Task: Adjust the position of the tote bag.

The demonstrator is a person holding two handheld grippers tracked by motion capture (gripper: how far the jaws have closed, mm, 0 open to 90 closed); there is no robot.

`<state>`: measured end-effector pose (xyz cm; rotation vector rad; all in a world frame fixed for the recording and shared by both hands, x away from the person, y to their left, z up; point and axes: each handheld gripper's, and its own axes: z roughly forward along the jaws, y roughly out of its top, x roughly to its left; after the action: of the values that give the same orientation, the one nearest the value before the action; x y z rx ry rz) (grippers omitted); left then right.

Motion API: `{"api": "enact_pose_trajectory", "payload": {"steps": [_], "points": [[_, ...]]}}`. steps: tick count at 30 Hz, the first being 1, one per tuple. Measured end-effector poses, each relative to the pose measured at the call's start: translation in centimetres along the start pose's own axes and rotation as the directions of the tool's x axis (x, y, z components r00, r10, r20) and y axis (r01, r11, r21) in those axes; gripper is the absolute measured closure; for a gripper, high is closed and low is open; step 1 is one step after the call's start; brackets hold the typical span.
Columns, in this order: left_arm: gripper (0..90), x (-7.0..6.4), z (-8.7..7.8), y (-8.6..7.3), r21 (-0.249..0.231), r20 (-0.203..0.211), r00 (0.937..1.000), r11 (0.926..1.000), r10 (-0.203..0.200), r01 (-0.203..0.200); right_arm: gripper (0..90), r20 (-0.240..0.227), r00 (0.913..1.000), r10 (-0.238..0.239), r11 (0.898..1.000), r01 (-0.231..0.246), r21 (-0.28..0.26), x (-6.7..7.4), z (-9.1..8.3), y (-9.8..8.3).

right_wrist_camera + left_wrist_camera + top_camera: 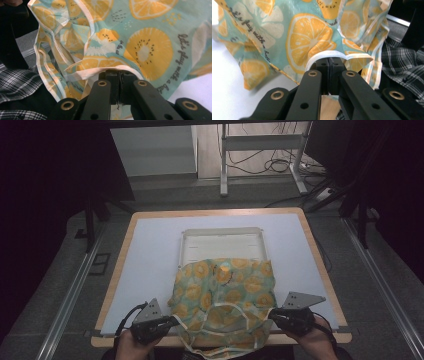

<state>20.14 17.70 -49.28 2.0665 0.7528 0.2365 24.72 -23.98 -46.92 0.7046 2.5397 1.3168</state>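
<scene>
Both grippers clamp the cloth's [225,302] pale hem: left gripper [172,321] at 7 o'clock, right gripper [272,314] at 5 o'clock, jaws pinched tight on fabric. Cloth sags between them at the table's [150,250] near edge, its far part draped over a white tray [220,240] at 12 o'clock.

The cloth [225,302] lies on the table [150,250], overlapping the tray [222,240] behind it.

Black left gripper [172,321] and right gripper [274,313]; brass-ringed screw holes; grey three-cornered plates; black cables
</scene>
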Motion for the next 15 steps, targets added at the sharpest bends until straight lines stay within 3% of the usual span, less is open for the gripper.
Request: {"api": "enact_pose_trajectory", "payload": {"steps": [15], "points": [[89.3, 1.8, 0.1, 3.5, -0.056, 0.000, 0.9999, 0.9984, 0.011, -0.011, 87.1, 0.015, 0.9999, -0.008, 0.999, 0.008, -0.042, -0.5, 0.1, 1.9]]}}
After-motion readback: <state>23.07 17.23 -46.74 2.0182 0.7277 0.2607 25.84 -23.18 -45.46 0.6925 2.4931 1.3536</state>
